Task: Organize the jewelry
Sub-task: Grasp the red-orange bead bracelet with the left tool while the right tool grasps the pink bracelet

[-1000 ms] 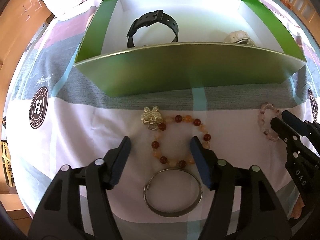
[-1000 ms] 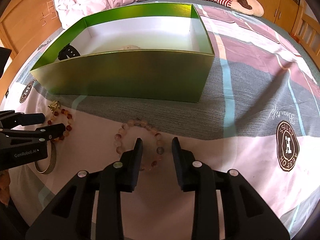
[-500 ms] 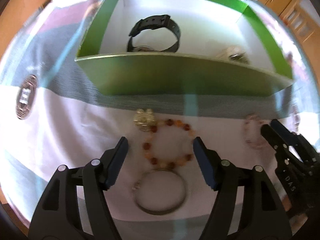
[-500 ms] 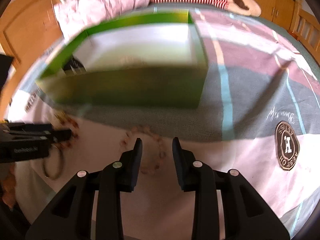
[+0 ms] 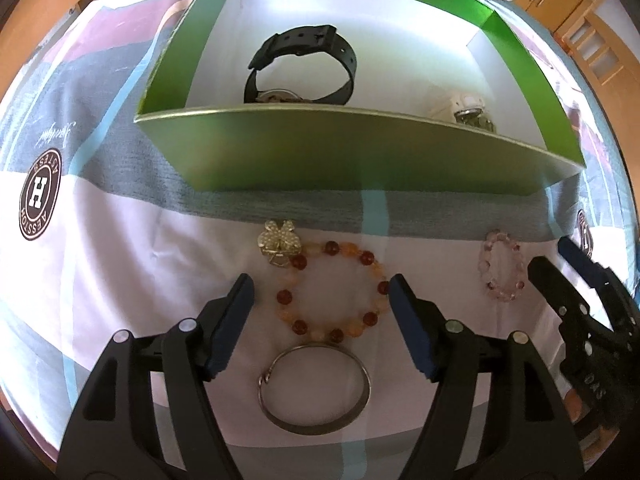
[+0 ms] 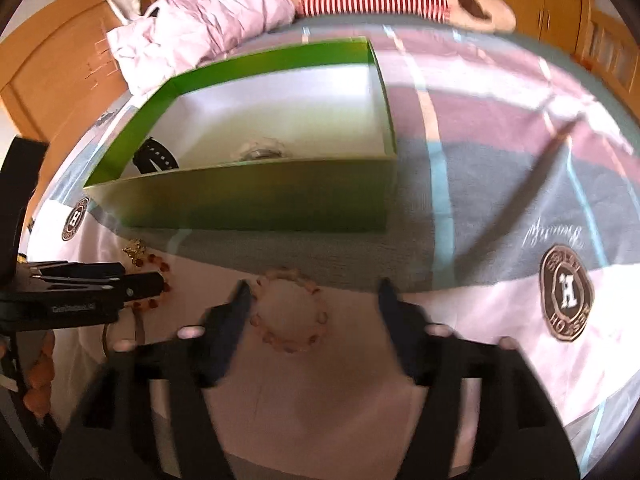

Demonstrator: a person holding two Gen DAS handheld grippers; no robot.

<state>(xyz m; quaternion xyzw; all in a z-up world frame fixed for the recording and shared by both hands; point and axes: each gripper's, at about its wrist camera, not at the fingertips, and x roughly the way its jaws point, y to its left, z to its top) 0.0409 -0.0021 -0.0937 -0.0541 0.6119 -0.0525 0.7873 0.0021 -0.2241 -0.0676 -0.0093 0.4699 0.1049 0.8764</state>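
- The left gripper (image 5: 320,300) is spread wide, holding nothing; the amber bead bracelet (image 5: 332,290) lies on the bedspread (image 5: 120,280) between its fingers.
- A metal bangle (image 5: 314,388) lies just beside that bracelet.
- The right gripper (image 6: 314,300) is also wide apart and empty, around the pink bead bracelet (image 6: 290,312).
- The green box (image 5: 360,152) holds a black watch (image 5: 304,64).

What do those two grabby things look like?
Both are black plastic. The left hand-held gripper has two fingers with blue pads and silver round bolts. The right hand-held gripper is blurred but looks the same. White lettering marks their sides.
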